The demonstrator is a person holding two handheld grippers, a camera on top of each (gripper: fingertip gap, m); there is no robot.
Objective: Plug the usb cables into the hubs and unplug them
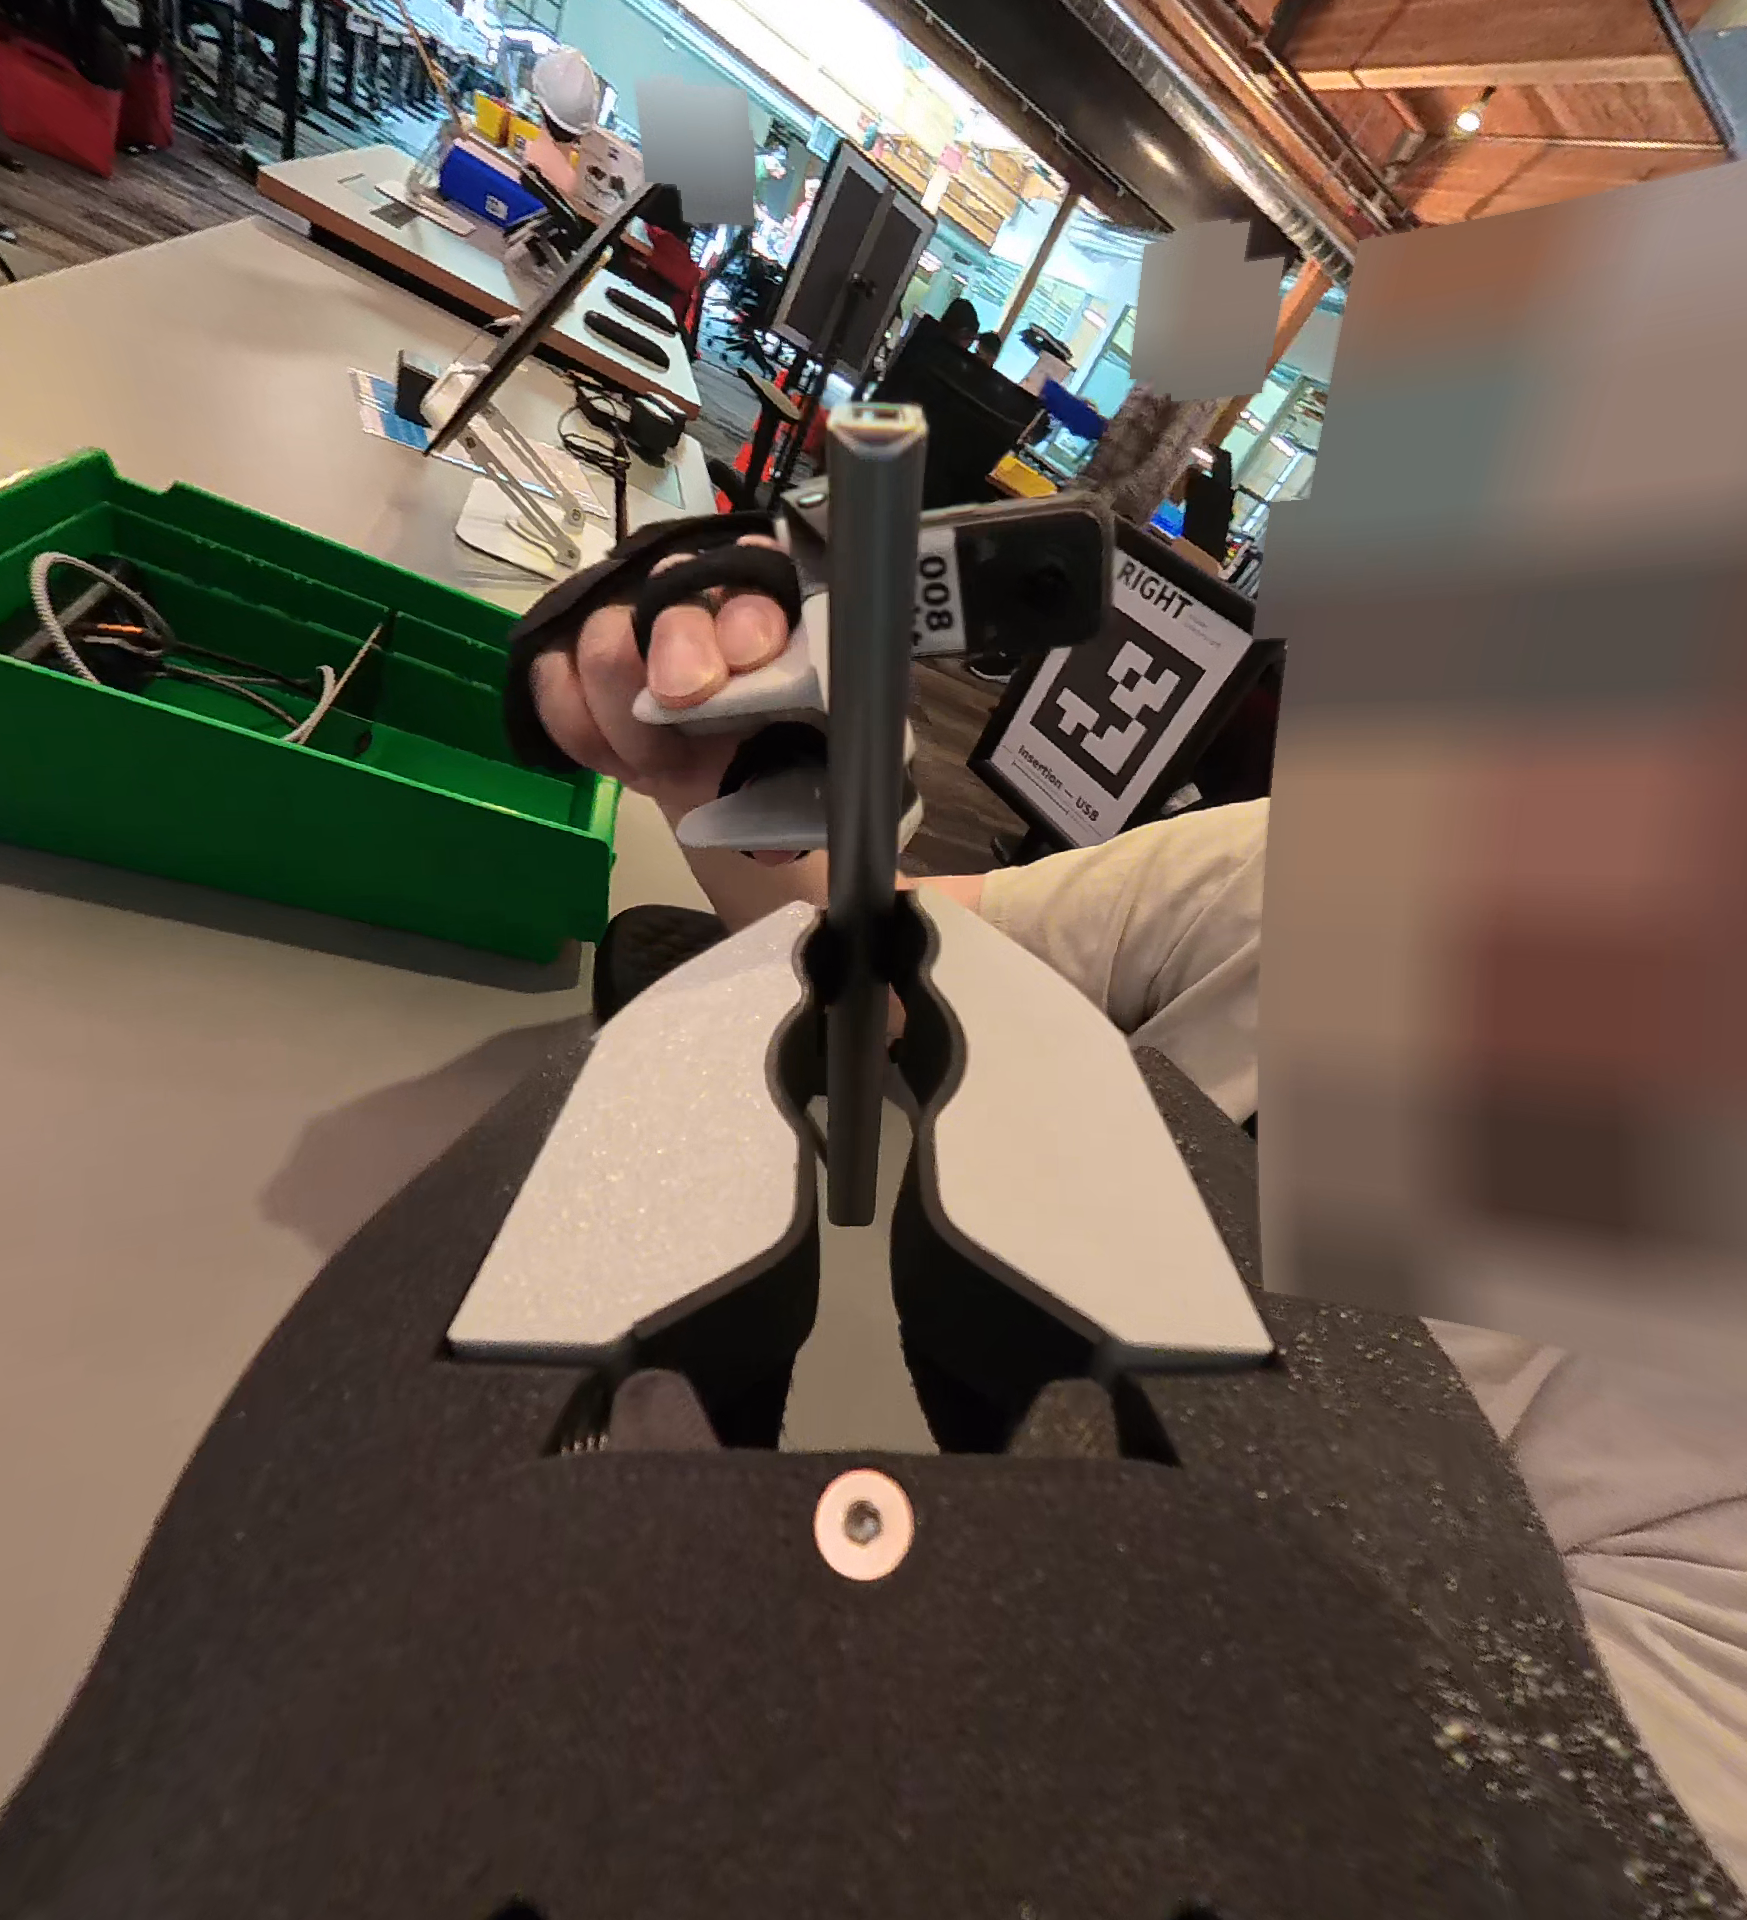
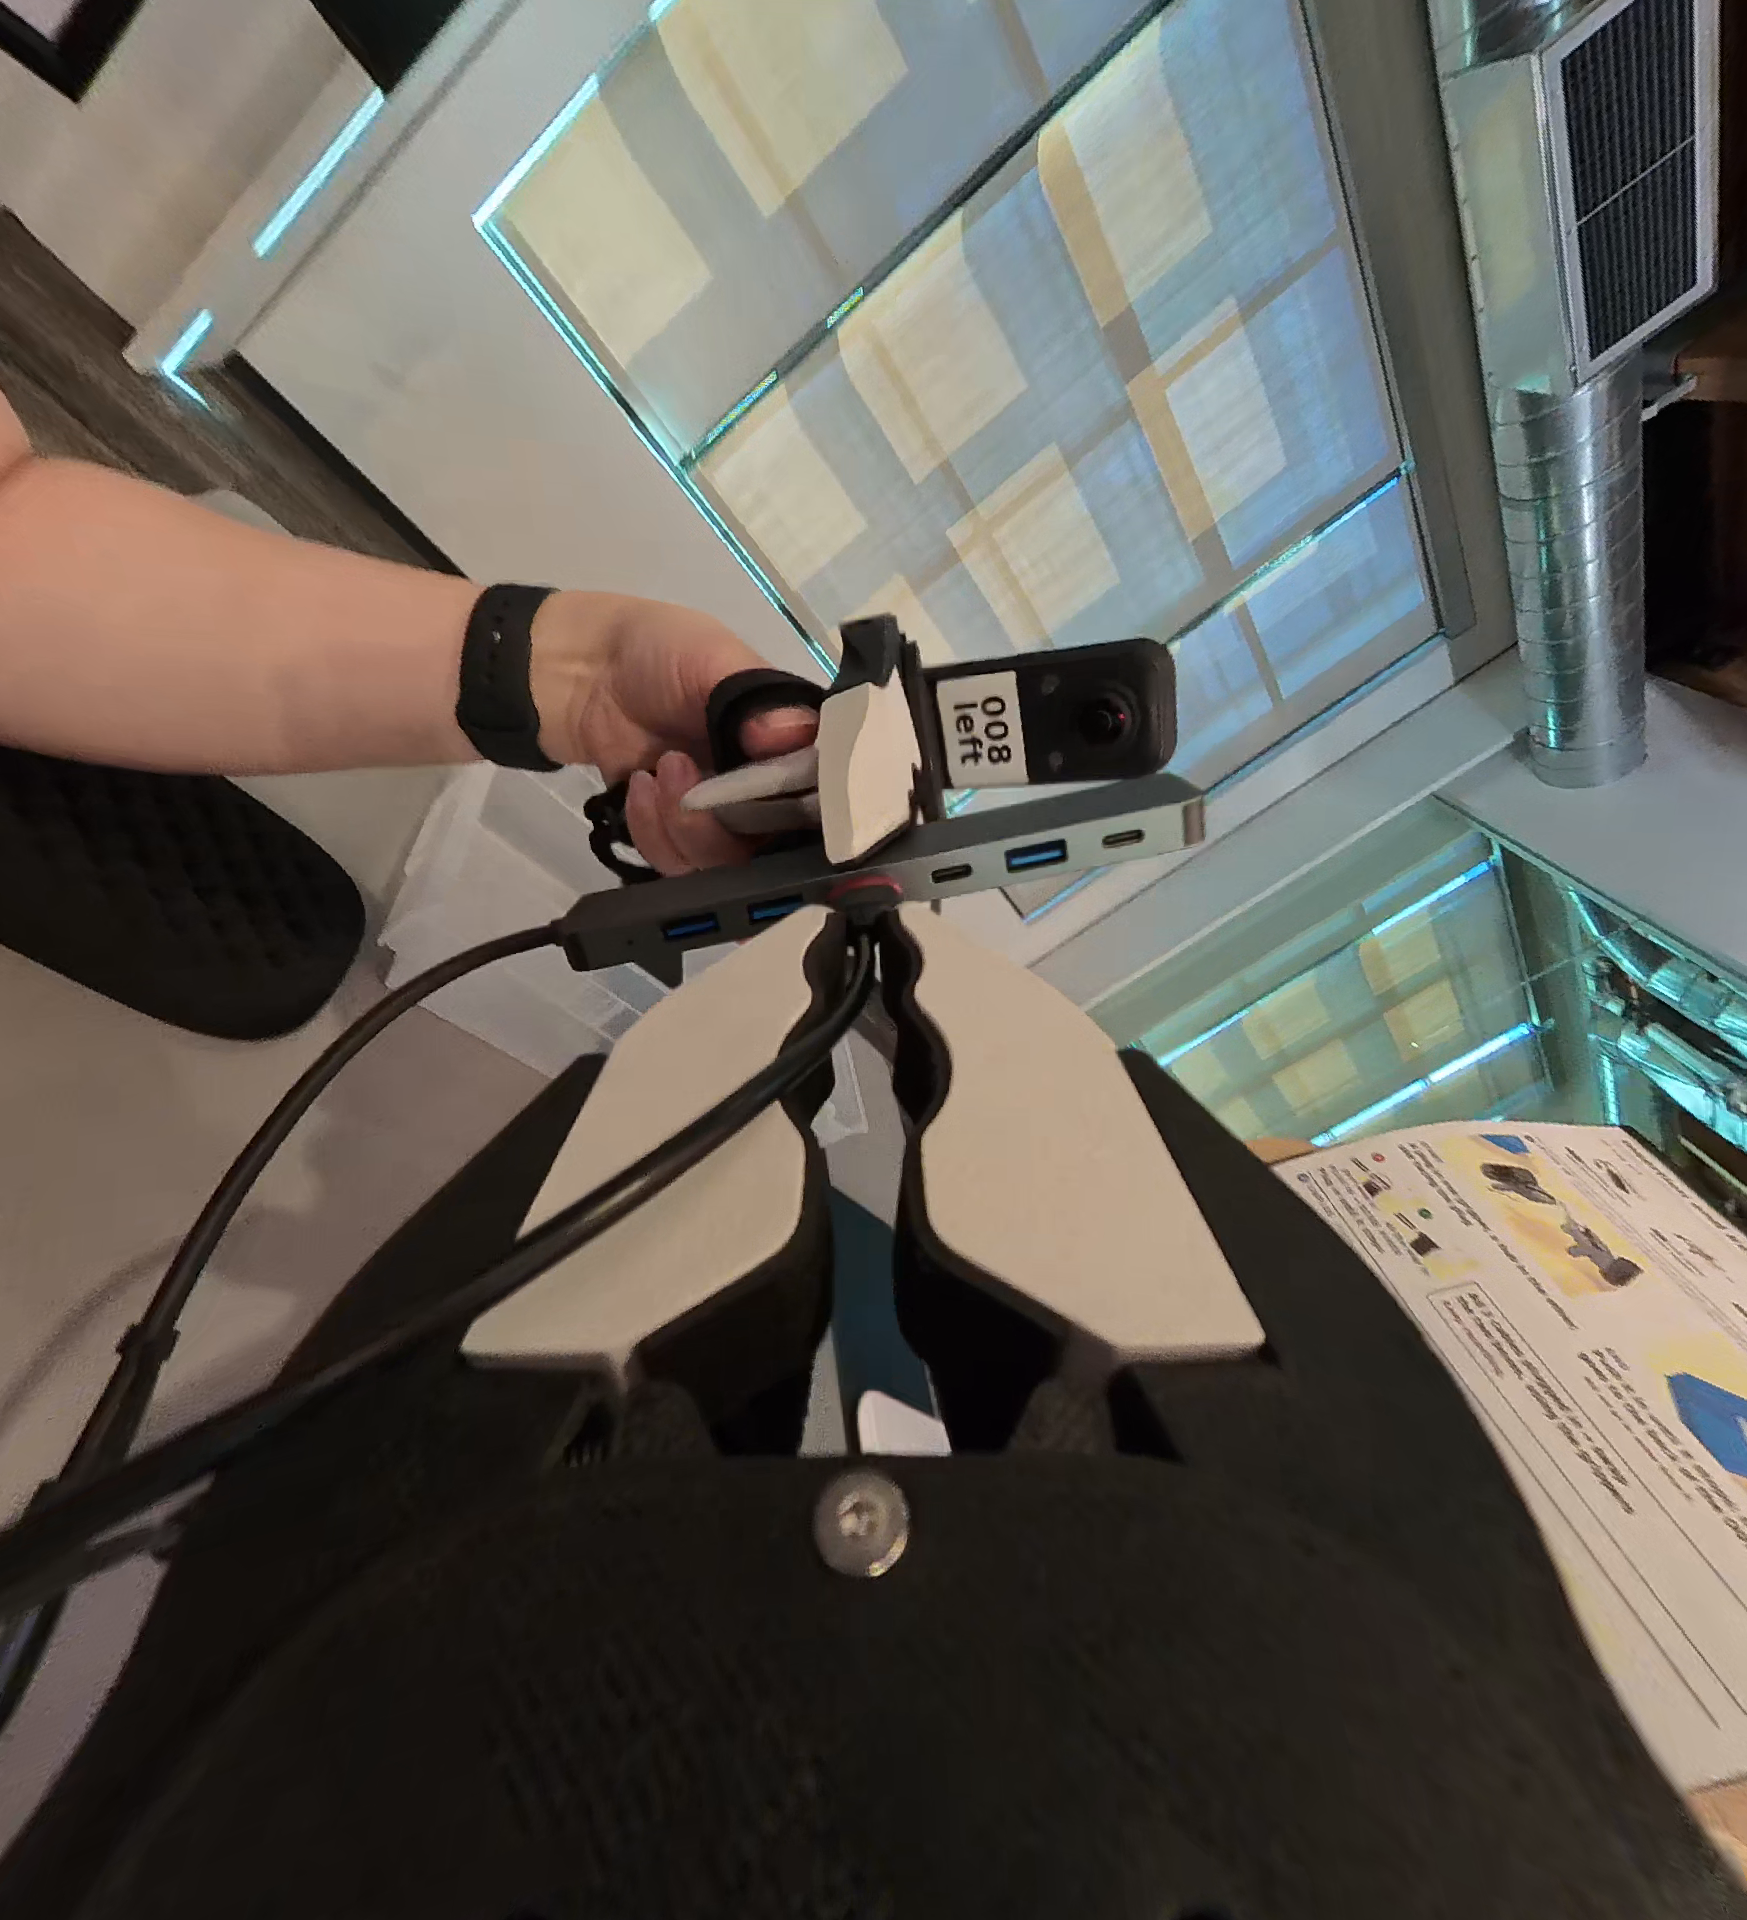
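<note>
In the left wrist view my left gripper (image 1: 858,935) is shut on a slim grey USB hub (image 1: 864,665), seen edge-on and pointing up and away. In the right wrist view the hub (image 2: 1045,847) lies crosswise, with blue and small oval ports facing me, and the left gripper (image 2: 864,821) clamps its middle. My right gripper (image 2: 858,940) is shut on a black USB cable (image 2: 557,1205) just behind its red-ringed plug (image 2: 858,890). The plug sits at the hub's port row; how deep it goes is hidden. The hub's own black lead (image 2: 329,1049) hangs from its left end.
A green bin (image 1: 256,821) holding more cables stands on the pale table (image 1: 121,1091) to the left. A marker sign (image 1: 1118,707) stands behind the hands. A person's arm (image 2: 173,644) and a black chair (image 2: 121,914) are at left. A printed sheet (image 2: 1575,1403) lies at right. Left and right tips are no more than a few centimetres apart.
</note>
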